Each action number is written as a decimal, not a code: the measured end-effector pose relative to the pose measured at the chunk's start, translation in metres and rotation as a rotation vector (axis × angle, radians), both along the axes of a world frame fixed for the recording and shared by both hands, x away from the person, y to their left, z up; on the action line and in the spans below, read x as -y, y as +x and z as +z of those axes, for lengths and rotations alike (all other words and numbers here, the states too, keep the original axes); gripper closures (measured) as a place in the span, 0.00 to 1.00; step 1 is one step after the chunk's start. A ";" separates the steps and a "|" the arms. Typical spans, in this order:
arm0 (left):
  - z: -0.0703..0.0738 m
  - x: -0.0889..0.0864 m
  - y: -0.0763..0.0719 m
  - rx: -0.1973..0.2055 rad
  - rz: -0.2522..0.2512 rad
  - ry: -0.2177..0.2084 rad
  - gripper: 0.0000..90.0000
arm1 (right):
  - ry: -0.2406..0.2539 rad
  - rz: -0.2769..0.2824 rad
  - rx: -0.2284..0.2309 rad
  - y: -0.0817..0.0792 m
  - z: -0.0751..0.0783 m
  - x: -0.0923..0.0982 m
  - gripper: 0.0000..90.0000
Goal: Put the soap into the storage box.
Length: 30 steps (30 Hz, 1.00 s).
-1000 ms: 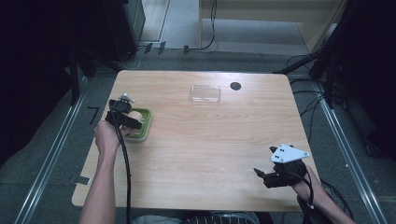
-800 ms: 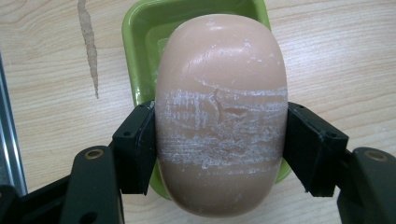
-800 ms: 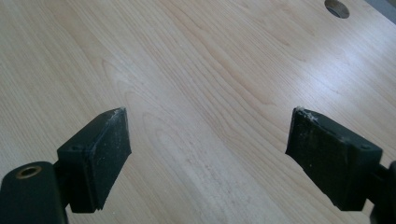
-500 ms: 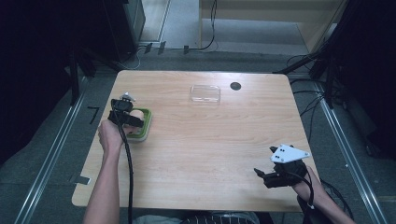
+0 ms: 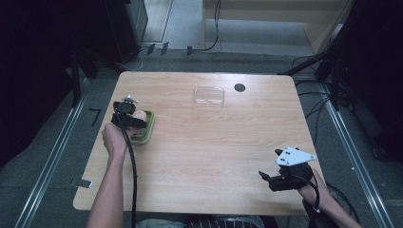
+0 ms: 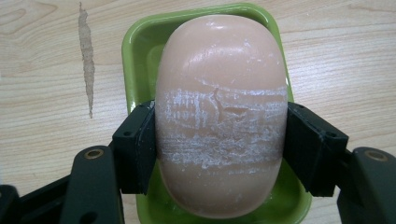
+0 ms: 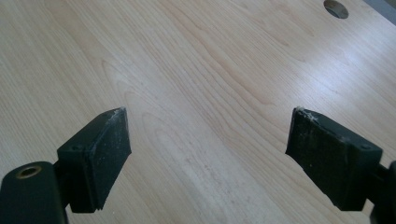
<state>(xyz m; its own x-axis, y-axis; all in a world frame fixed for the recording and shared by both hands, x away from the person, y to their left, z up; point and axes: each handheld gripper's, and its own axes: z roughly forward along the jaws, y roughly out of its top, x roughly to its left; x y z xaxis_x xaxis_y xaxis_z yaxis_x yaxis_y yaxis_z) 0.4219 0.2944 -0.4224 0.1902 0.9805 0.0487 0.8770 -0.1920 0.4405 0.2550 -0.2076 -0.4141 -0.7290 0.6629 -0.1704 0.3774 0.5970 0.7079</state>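
Observation:
A peach-coloured soap bar (image 6: 219,93) with white scuff marks lies in a green dish (image 6: 140,56) near the table's left edge. My left gripper (image 6: 222,144) is shut on the soap, one black pad pressed against each long side. The high view has that gripper (image 5: 135,116) over the dish (image 5: 145,130), with the soap (image 5: 139,115) between its jaws. My right gripper (image 5: 269,164) rests at the front right of the table. It is open (image 7: 205,154), with only bare wood between its pads.
A clear plastic tray (image 5: 208,95) sits at the back middle of the wooden table (image 5: 204,152). A round hole (image 5: 240,87) is just to its right, also in the right gripper view (image 7: 336,8). Cables lie on the floor beyond the table.
The left hand and forearm have shifted slightly at the dish, with the gripper still over the soap. The right gripper has not moved.

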 end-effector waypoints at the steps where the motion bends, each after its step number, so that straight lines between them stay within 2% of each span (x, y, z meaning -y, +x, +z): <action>1: -0.001 -0.001 0.000 -0.002 0.002 -0.001 0.38 | 0.000 0.000 0.000 0.000 0.000 0.000 0.15; 6: -0.005 -0.003 0.000 0.007 0.013 -0.002 0.38 | -0.001 -0.001 -0.001 0.000 0.000 0.000 0.15; 9: -0.007 -0.003 0.000 0.007 0.014 -0.022 0.38 | 0.000 -0.002 -0.001 0.000 0.000 0.000 0.15; 30: -0.015 -0.003 0.001 0.022 0.030 -0.025 0.38 | 0.000 0.000 -0.001 0.000 0.000 0.000 0.15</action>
<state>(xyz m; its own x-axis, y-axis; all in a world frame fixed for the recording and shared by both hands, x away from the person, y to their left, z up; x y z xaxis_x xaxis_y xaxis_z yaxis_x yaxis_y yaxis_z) 0.4231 0.2977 -0.4375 0.1596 0.9868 0.0279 0.8724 -0.1542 0.4638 0.2550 -0.2077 -0.4142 -0.7293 0.6627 -0.1700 0.3777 0.5971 0.7077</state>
